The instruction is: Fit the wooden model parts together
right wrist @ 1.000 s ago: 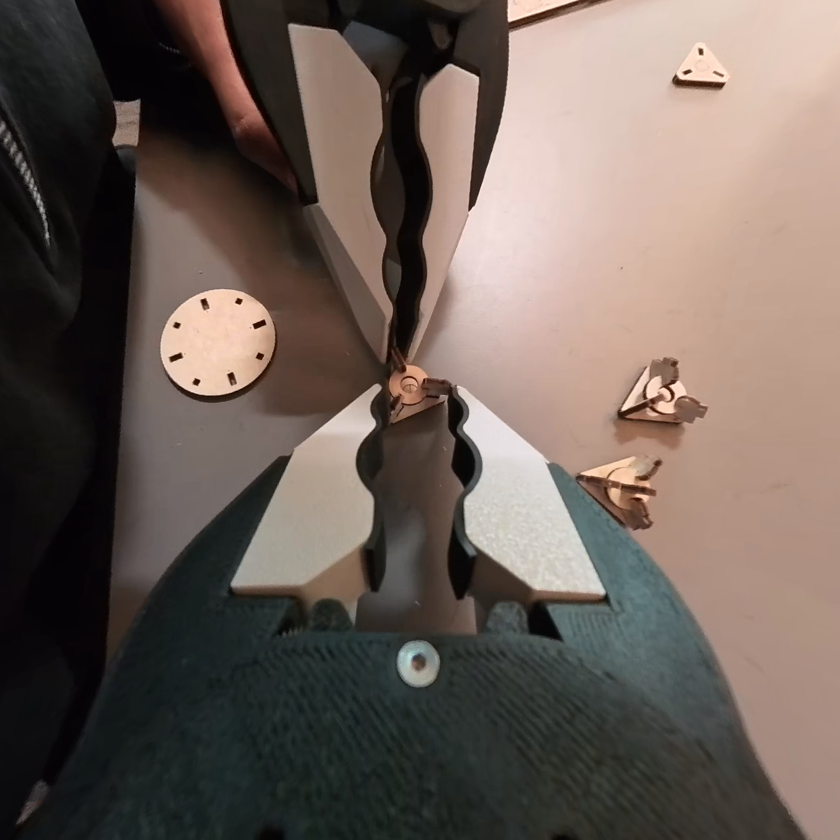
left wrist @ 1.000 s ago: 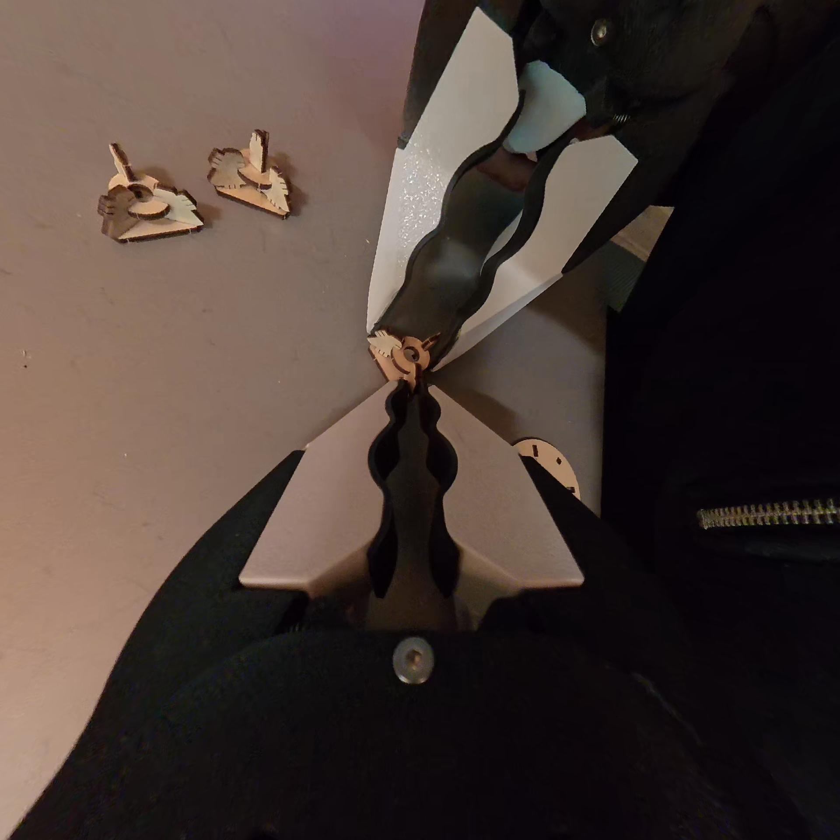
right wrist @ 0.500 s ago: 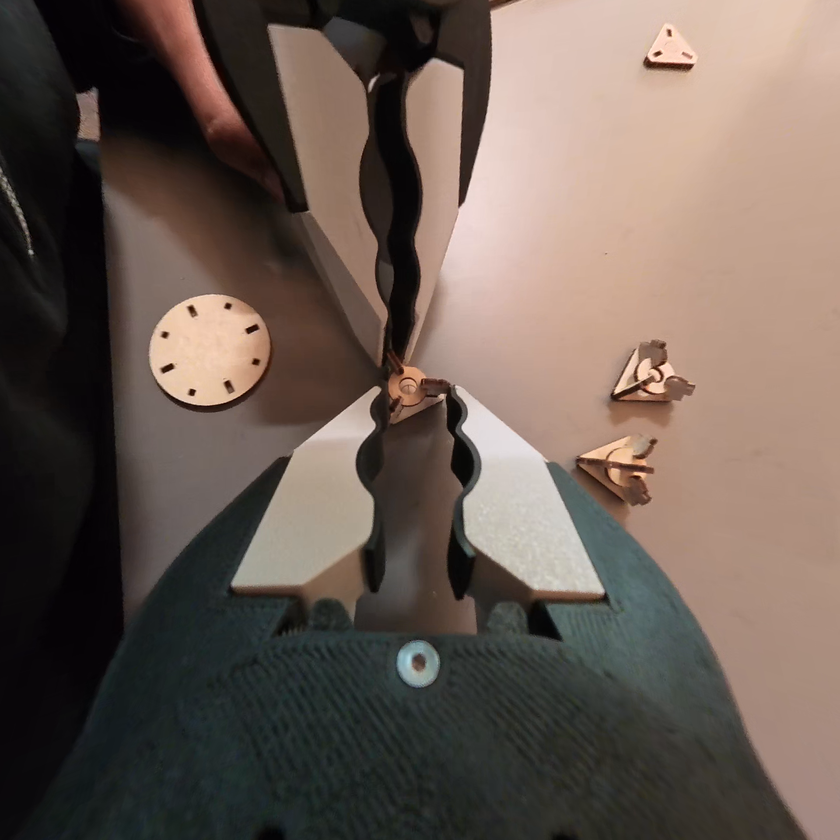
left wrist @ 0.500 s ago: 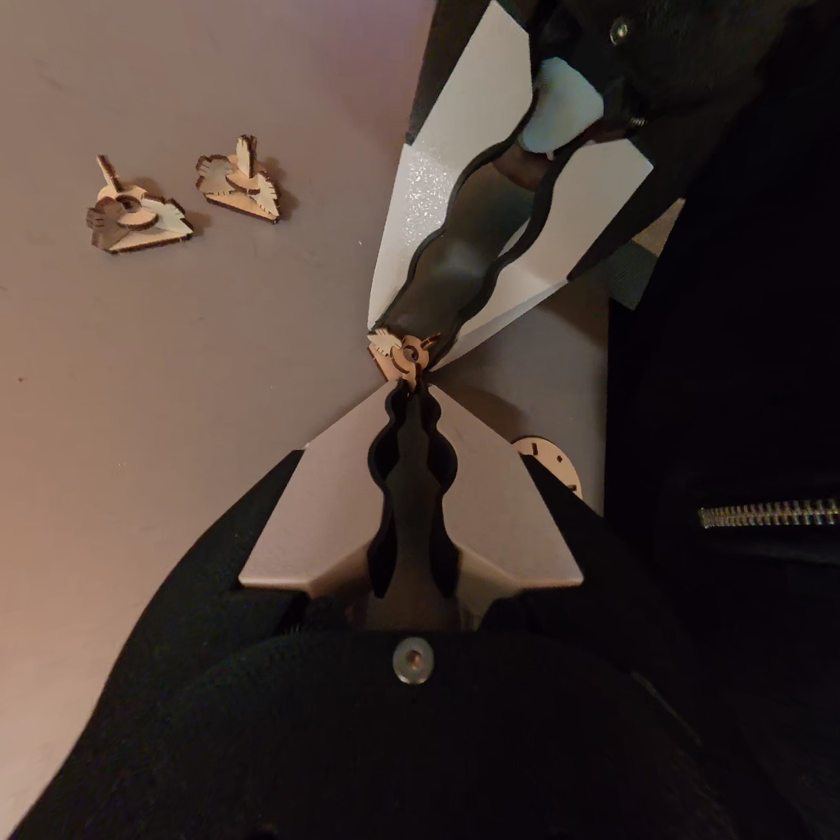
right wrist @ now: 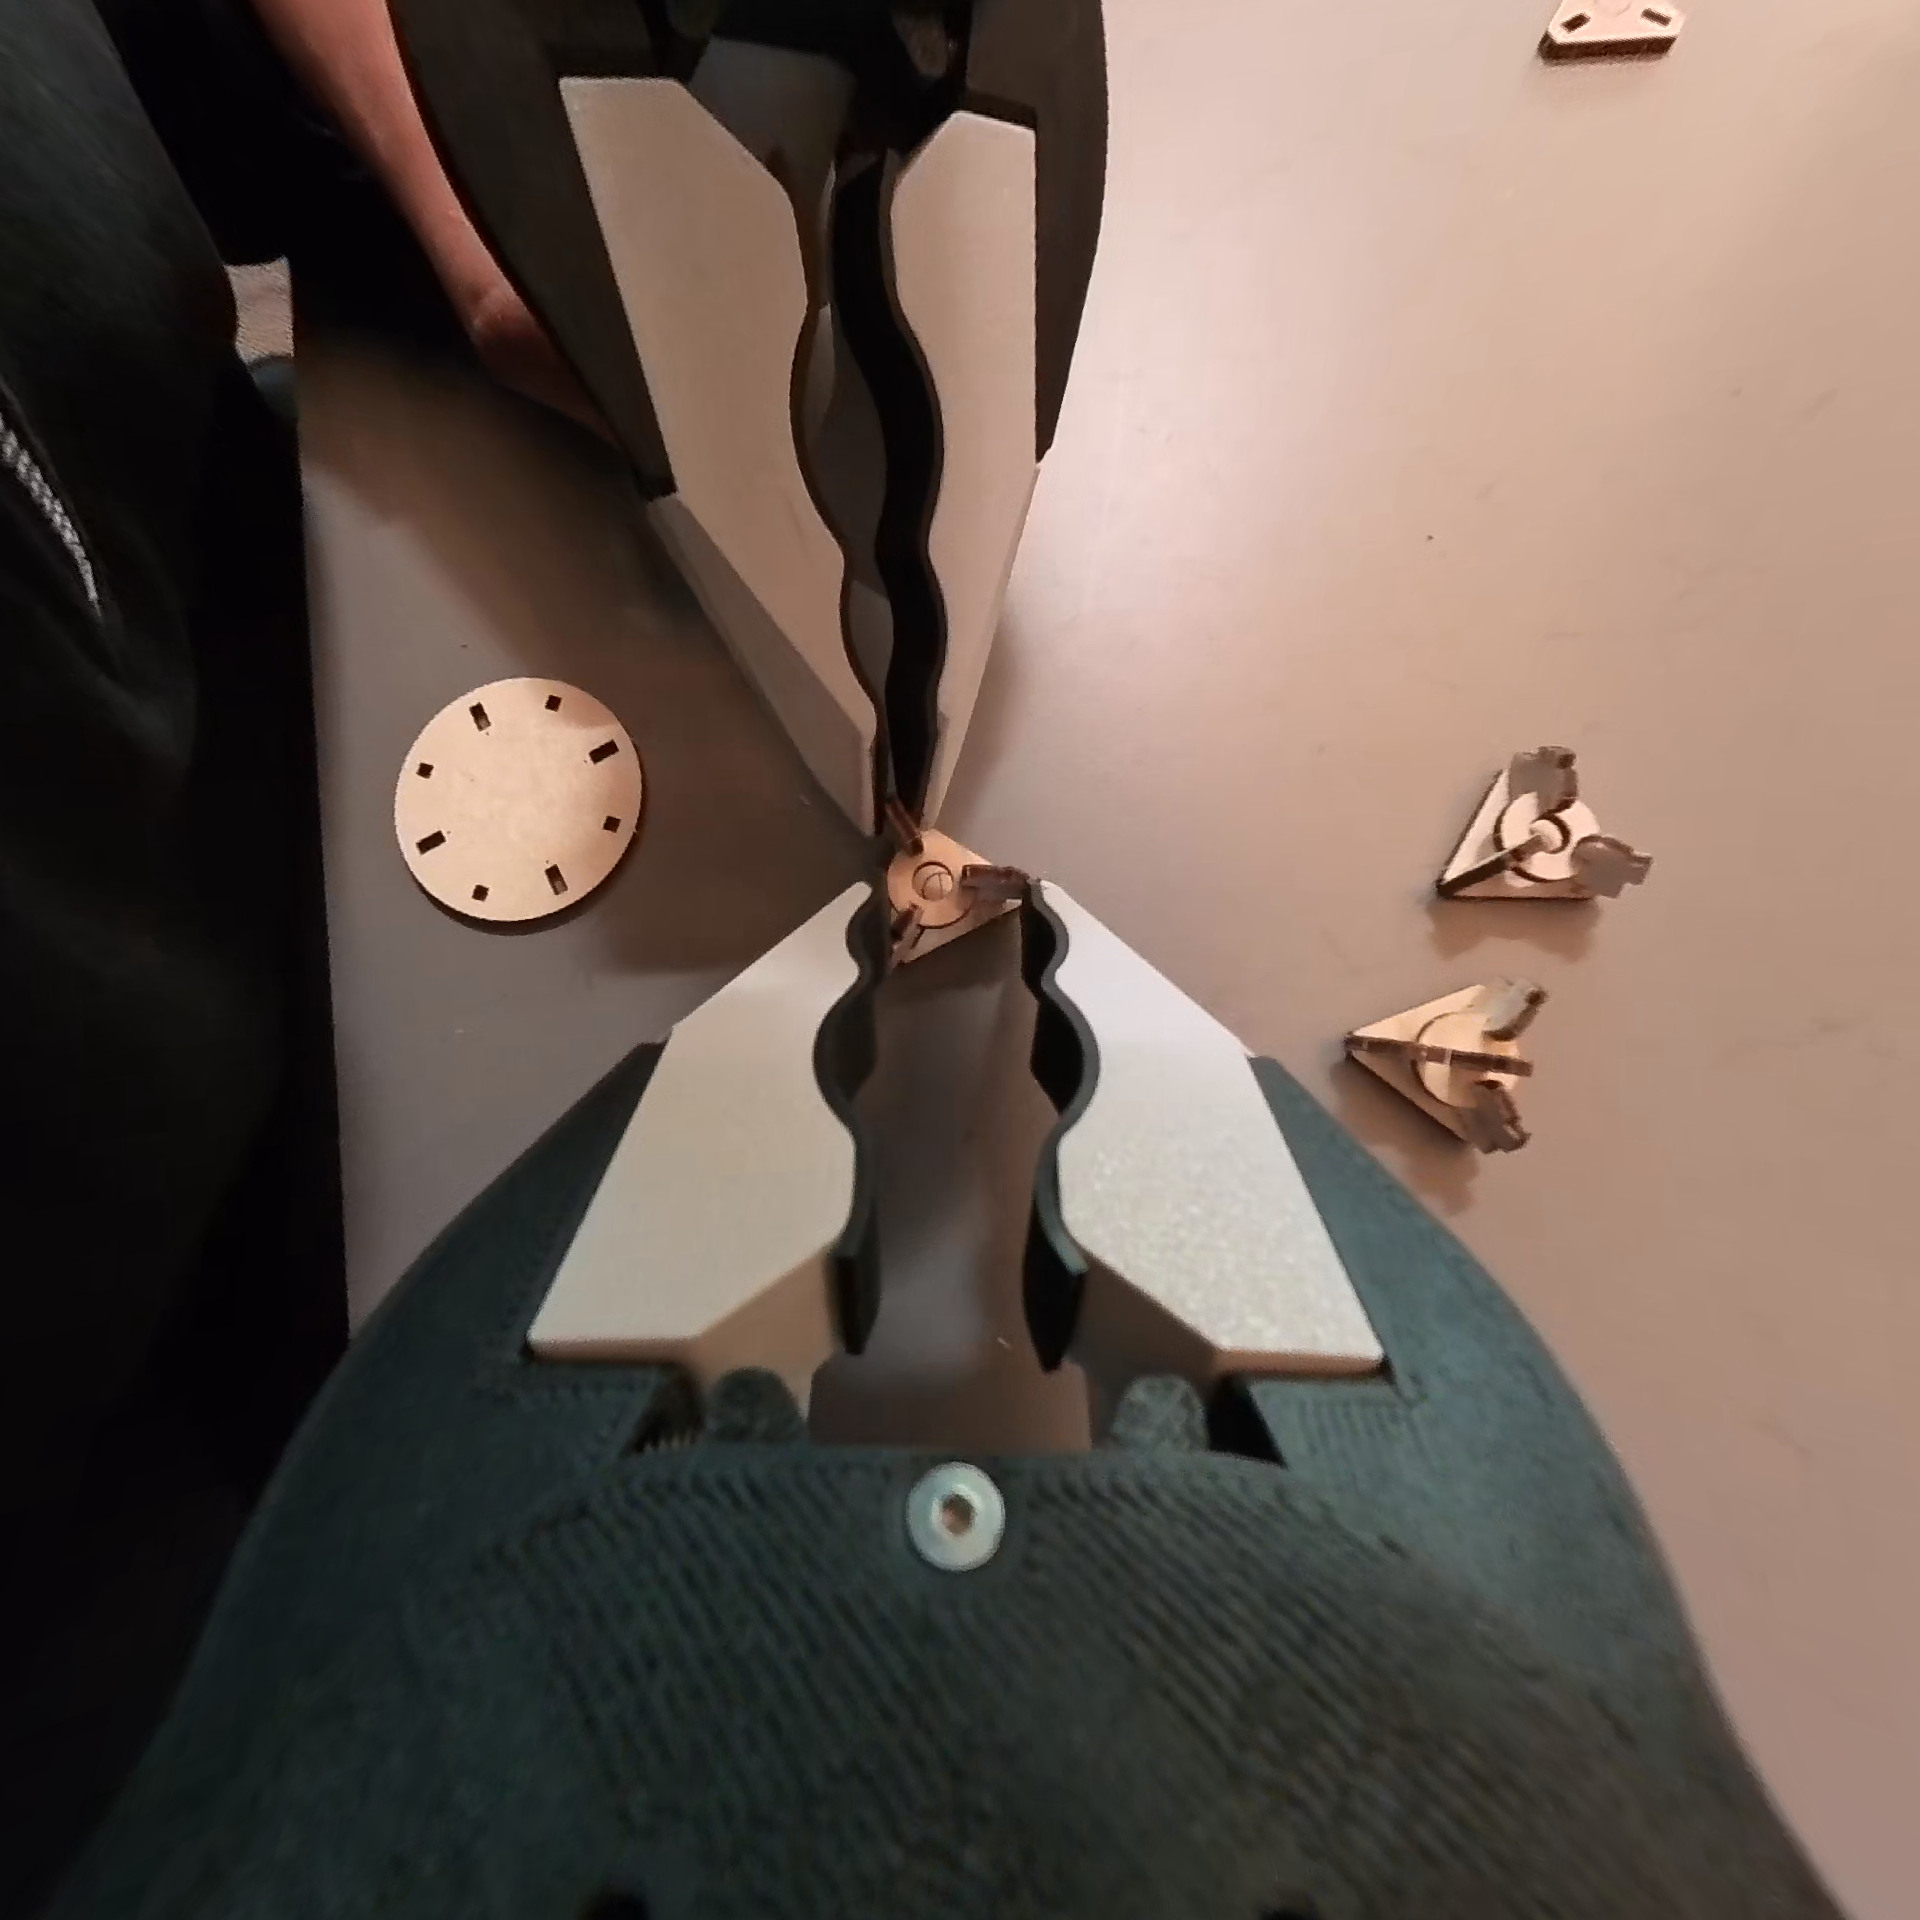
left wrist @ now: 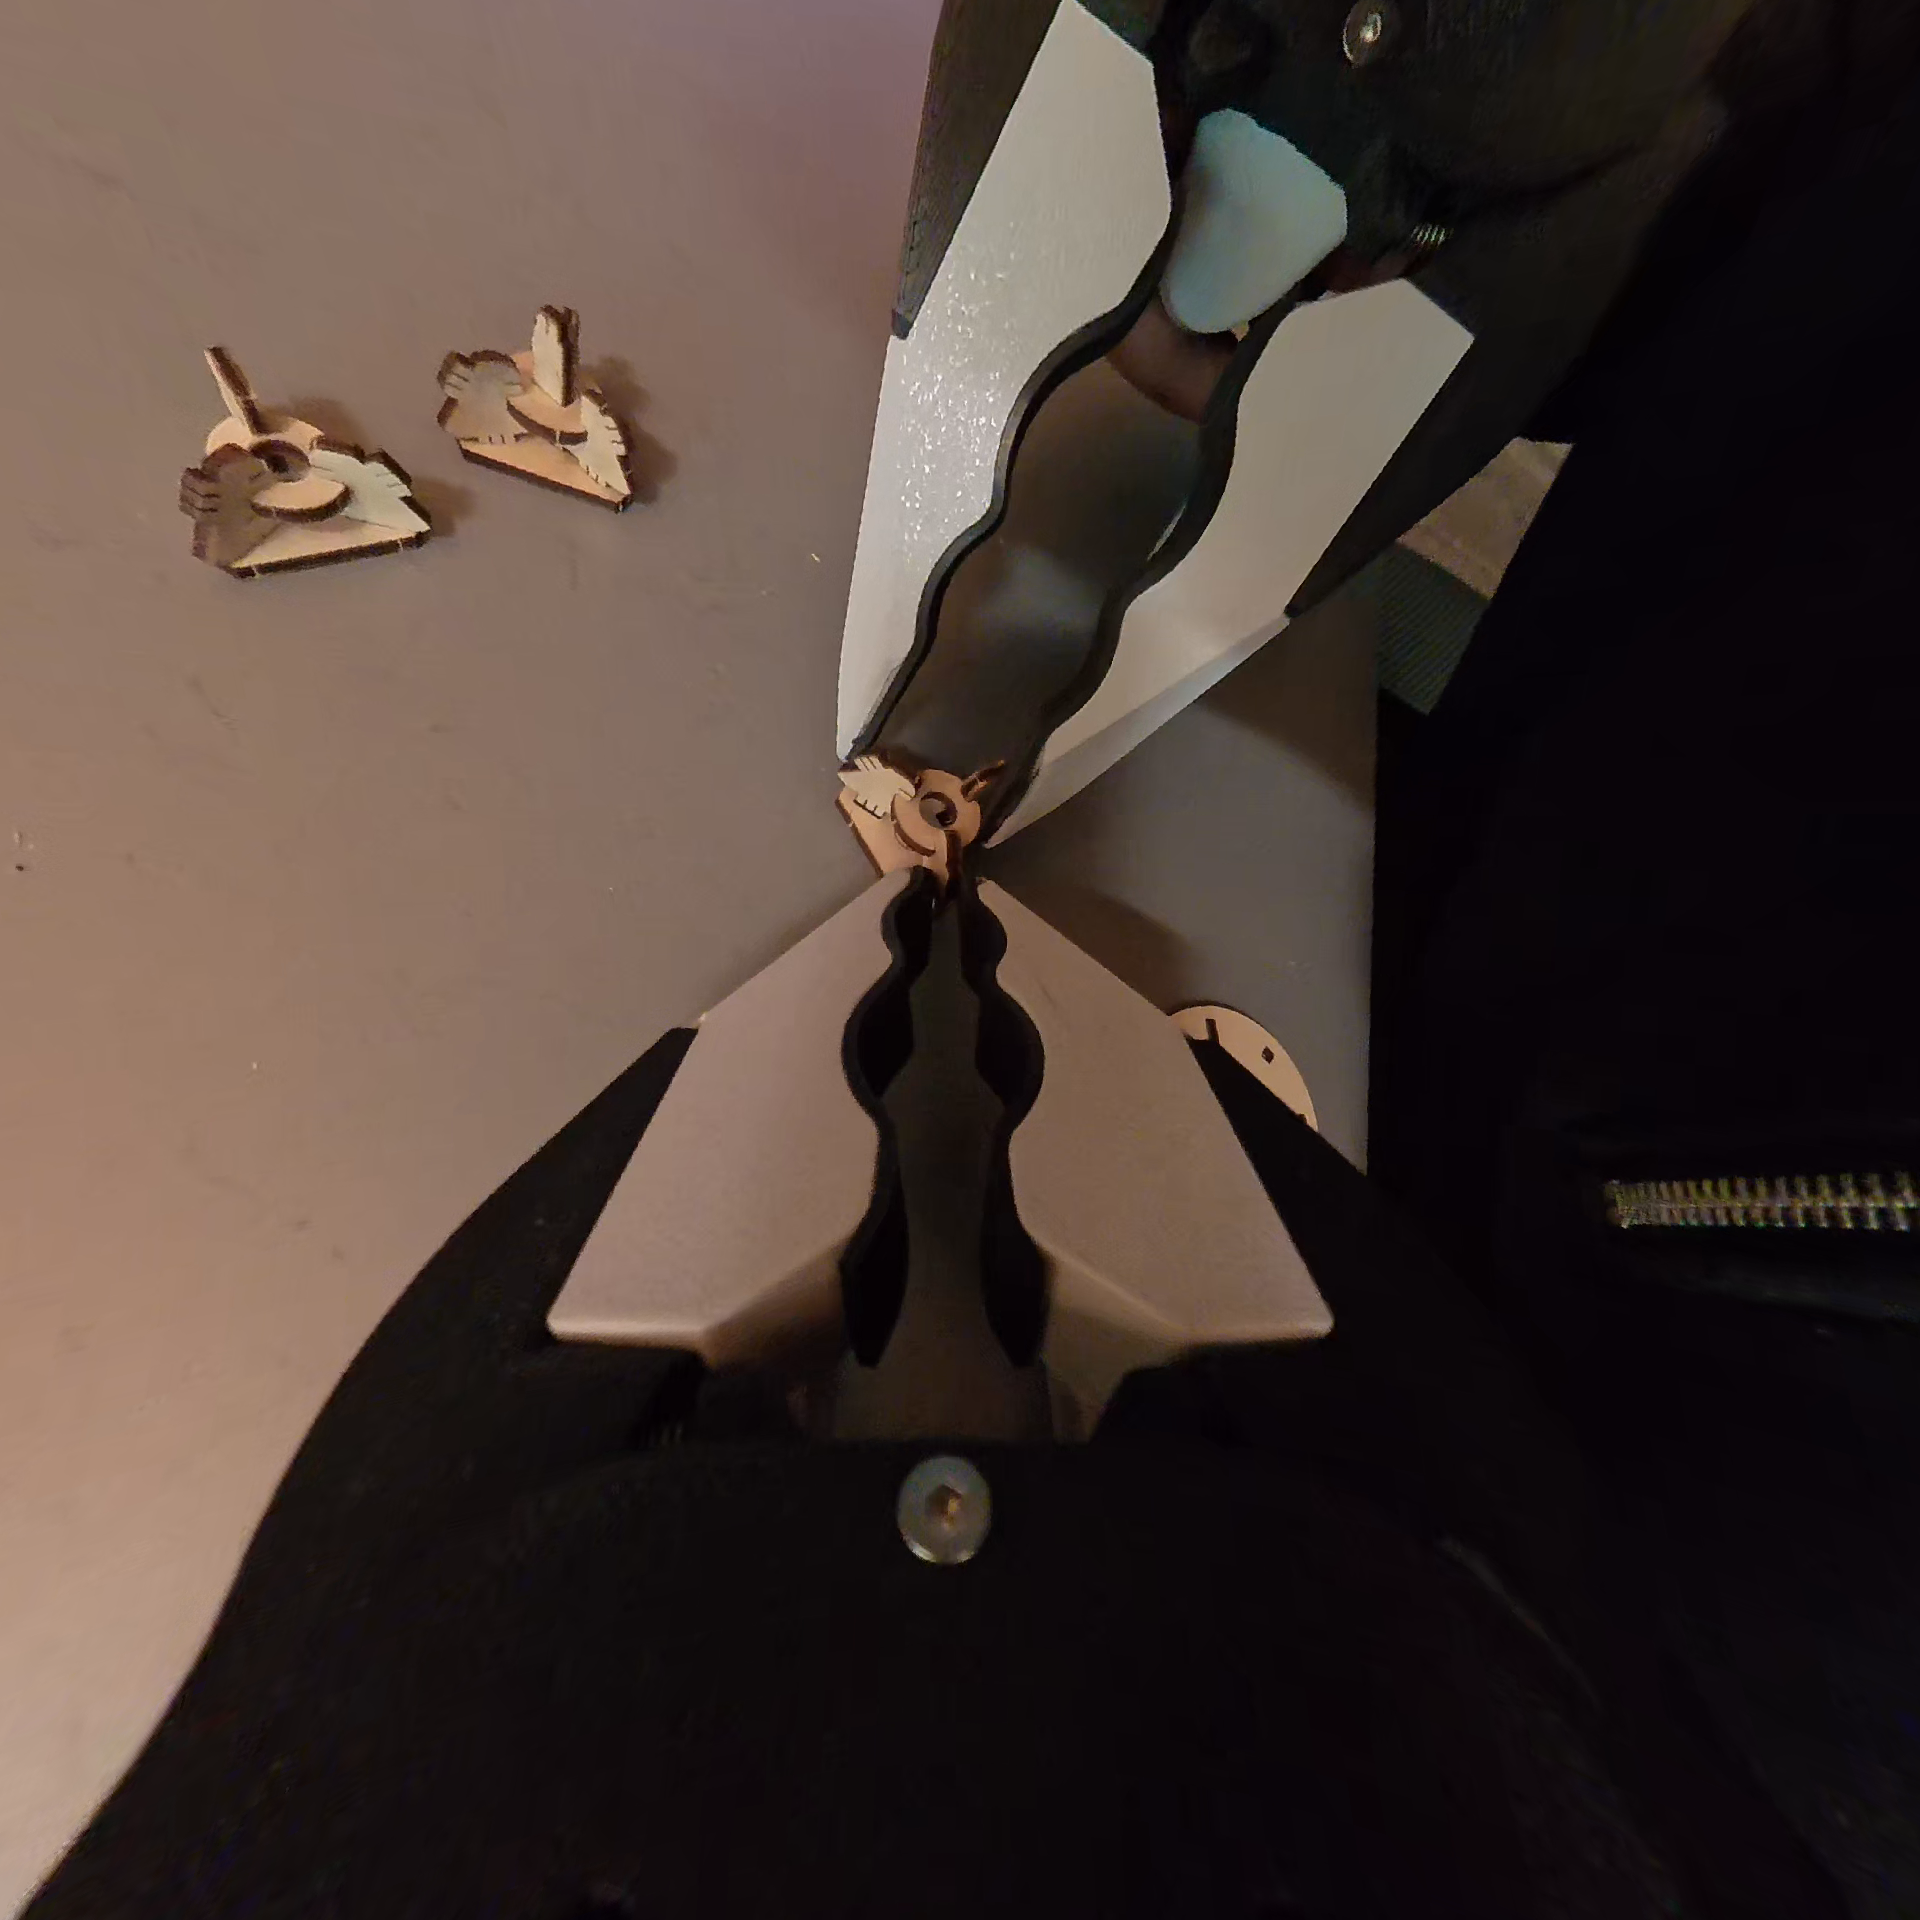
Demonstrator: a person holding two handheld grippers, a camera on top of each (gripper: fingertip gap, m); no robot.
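My right gripper (right wrist: 951, 904) is shut on a small triangular wooden assembly (right wrist: 940, 894) with a round washer and upright tabs, held just above the grey table (right wrist: 1351, 520). My left gripper (left wrist: 940, 883) is shut on a thin wooden tab (left wrist: 948, 854) that stands at the edge of that assembly (left wrist: 904, 810). The two grippers meet tip to tip. In the right wrist view the left gripper (right wrist: 904, 816) comes in from the top. In the left wrist view the right gripper (left wrist: 940, 774) comes in from the top.
Two finished triangular wooden assemblies lie on the table (left wrist: 301, 488) (left wrist: 540, 426), also seen in the right wrist view (right wrist: 1538, 831) (right wrist: 1444, 1049). A round slotted wooden disc (right wrist: 520, 798) lies near the table's edge. A flat triangular plate (right wrist: 1610, 26) lies farther off. A person's dark zipped jacket (left wrist: 1756, 1200) is alongside. Less than 4 cm separates the two grippers' tips.
Both grippers keep their hold and stay tip to tip. They have shifted only slightly over the table, so the loose pieces drift a little in both views.
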